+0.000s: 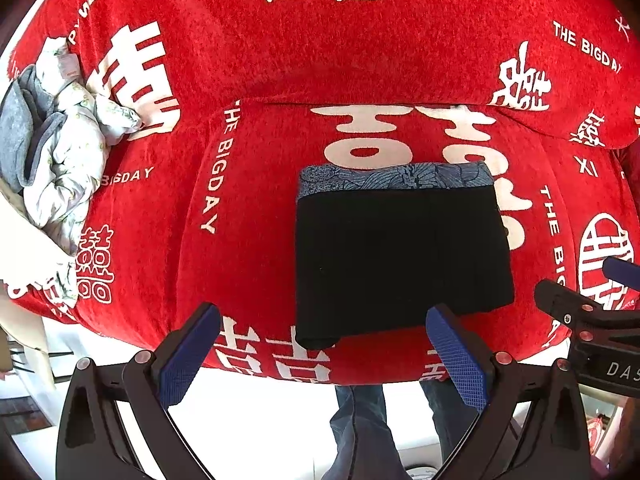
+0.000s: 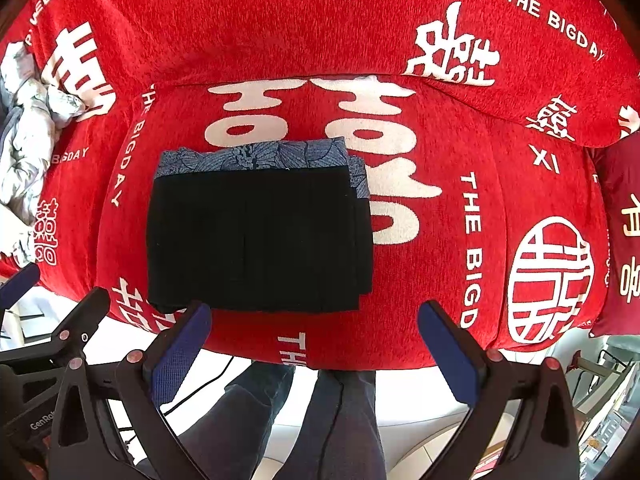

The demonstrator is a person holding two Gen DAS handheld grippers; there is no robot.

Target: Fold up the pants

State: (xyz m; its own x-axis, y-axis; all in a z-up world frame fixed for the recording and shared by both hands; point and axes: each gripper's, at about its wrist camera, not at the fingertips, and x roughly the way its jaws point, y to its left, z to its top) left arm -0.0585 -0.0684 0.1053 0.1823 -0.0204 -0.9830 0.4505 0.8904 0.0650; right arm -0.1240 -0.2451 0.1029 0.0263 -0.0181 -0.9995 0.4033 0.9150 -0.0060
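Looking down, I saw the pants (image 1: 400, 256) folded on the red sofa cover (image 1: 260, 200); left tongs (image 1: 332, 344) and right tongs (image 2: 316, 340) gaped wide, empty. Soft, light cloth, I judged; best pinched at the near edge.

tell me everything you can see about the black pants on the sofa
The black pants are folded into a compact, roughly square stack of dark matte fabric. A blue leaf-patterned band runs along its far edge. The stack lies flat on the red sofa cover, near the seat's front edge. Neither open hand-held gripper touches it.
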